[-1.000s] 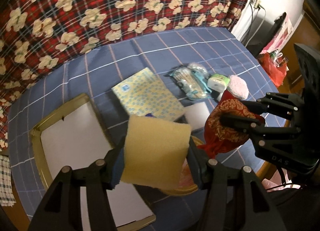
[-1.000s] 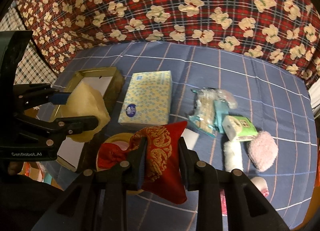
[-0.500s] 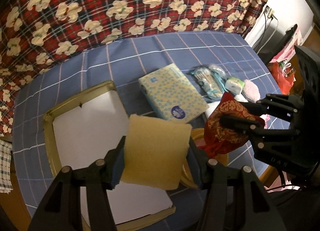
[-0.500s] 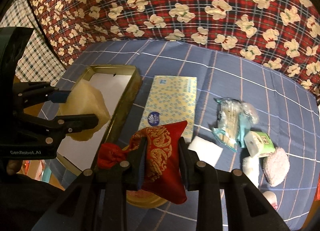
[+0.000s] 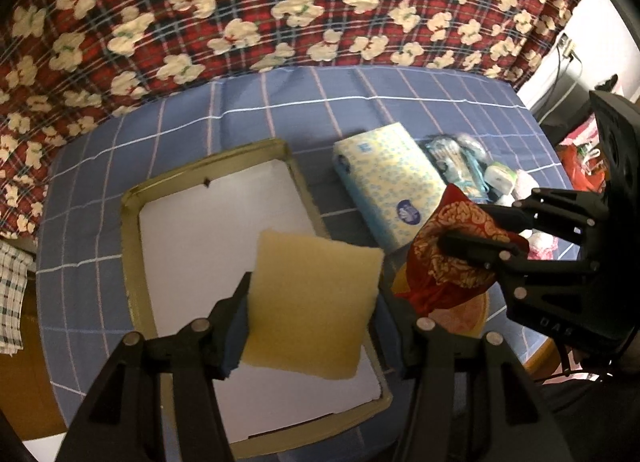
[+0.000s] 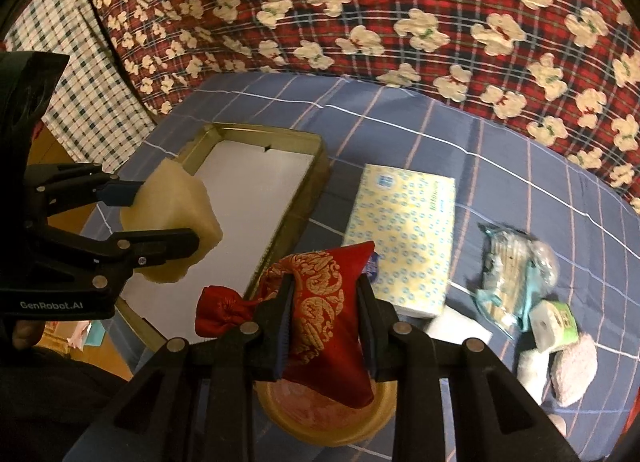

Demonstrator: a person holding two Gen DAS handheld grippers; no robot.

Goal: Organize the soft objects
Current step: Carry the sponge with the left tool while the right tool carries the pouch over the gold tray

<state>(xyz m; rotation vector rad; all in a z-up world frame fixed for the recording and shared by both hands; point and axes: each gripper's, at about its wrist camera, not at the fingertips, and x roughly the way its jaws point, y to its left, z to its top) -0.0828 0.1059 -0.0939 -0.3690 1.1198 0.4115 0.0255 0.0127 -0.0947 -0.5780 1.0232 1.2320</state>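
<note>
Sponge (image 5: pixel 312 302), yellow foam: clamped in left gripper (image 5: pixel 310 326), hanging over white-lined gold tray (image 5: pixel 130 246). Lower it flat into a tray corner before letting go, leaving room alongside. Red brocade pouch (image 6: pixel 320 302): pinched narrowly in right gripper (image 6: pixel 324 326) above small round dish (image 6: pixel 328 418). Tissue pack (image 6: pixel 404 238), unsorted, lies right of tray.

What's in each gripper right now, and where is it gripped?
Left gripper: yellow sponge, pinched across its side edges. Right gripper: red brocade pouch, clamped mid-body.
</note>
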